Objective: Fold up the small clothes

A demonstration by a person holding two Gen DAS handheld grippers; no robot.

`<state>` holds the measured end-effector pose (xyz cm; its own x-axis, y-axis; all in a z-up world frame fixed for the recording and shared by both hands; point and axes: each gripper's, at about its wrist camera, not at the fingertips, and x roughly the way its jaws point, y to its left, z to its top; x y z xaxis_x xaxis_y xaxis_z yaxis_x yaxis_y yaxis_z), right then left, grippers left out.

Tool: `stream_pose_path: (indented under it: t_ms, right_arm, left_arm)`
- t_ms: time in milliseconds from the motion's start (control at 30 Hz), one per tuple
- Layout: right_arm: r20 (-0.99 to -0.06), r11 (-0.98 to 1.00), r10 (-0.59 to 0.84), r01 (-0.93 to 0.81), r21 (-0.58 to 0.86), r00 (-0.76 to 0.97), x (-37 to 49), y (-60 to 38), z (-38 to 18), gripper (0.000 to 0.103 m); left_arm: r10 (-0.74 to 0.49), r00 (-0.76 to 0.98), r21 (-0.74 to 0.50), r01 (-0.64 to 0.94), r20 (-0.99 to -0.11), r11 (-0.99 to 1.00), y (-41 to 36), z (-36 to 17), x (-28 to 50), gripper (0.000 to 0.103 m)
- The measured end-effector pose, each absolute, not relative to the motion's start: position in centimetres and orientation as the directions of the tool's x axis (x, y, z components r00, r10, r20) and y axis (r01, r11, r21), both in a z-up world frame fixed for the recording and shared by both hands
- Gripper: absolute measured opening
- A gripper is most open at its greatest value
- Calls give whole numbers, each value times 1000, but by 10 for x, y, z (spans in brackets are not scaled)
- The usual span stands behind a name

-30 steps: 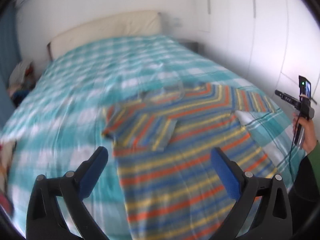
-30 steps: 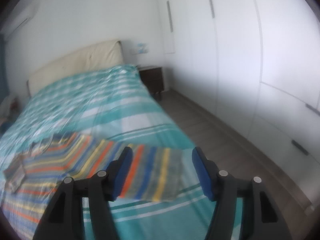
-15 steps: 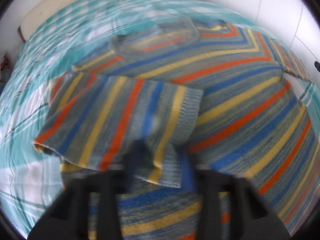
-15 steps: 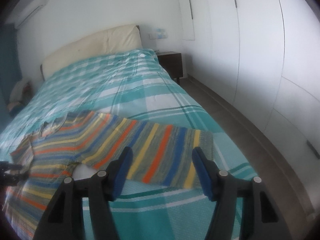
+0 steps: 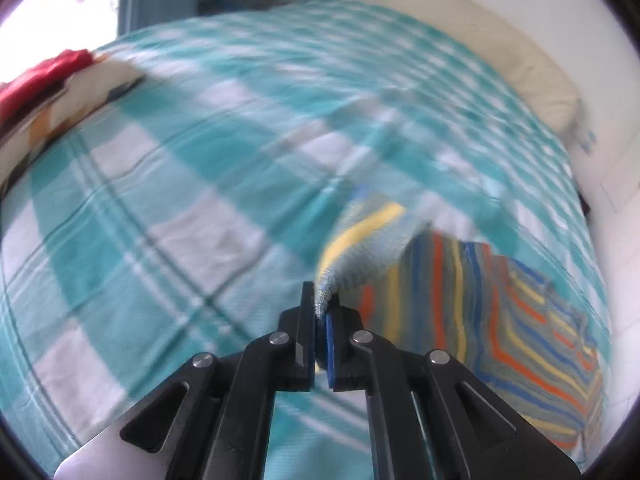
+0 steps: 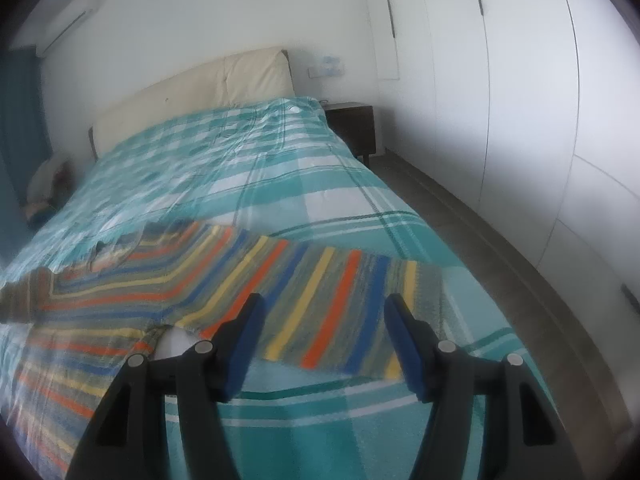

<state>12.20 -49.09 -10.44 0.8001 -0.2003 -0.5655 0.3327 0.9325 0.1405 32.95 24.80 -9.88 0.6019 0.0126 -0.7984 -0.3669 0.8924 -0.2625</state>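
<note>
While left gripper pinches striped sweater cuff, right gripper spread above sleeve.

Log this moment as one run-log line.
left gripper: shut on sweater sleeve cuff, lifted | right gripper: open, above other sleeve | striped sweater: on bed

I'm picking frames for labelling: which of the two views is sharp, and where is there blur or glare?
Left wrist view: motion blur smears the bedspread and sweater; the left gripper is crisp; window glare blows out the top left corner. Right wrist view: mostly sharp, with soft haze over the sweater; the right gripper is clear; fisheye bends the wardrobe.
</note>
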Motion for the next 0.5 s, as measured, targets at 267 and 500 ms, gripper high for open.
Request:
stream_pose_path:
  t_ms: [267,500]
  right_arm:
    - [-584,940,-198,321,114,787,128,-484,-112,61]
    - [-590,935,-197,331,126,783,129,-489,-113,61]
  left_arm:
    - [-42,541,-309,-414,-840,856,255,-142,319,2]
    - [-69,543,-333,-405,-837,851,256,-143,316,2]
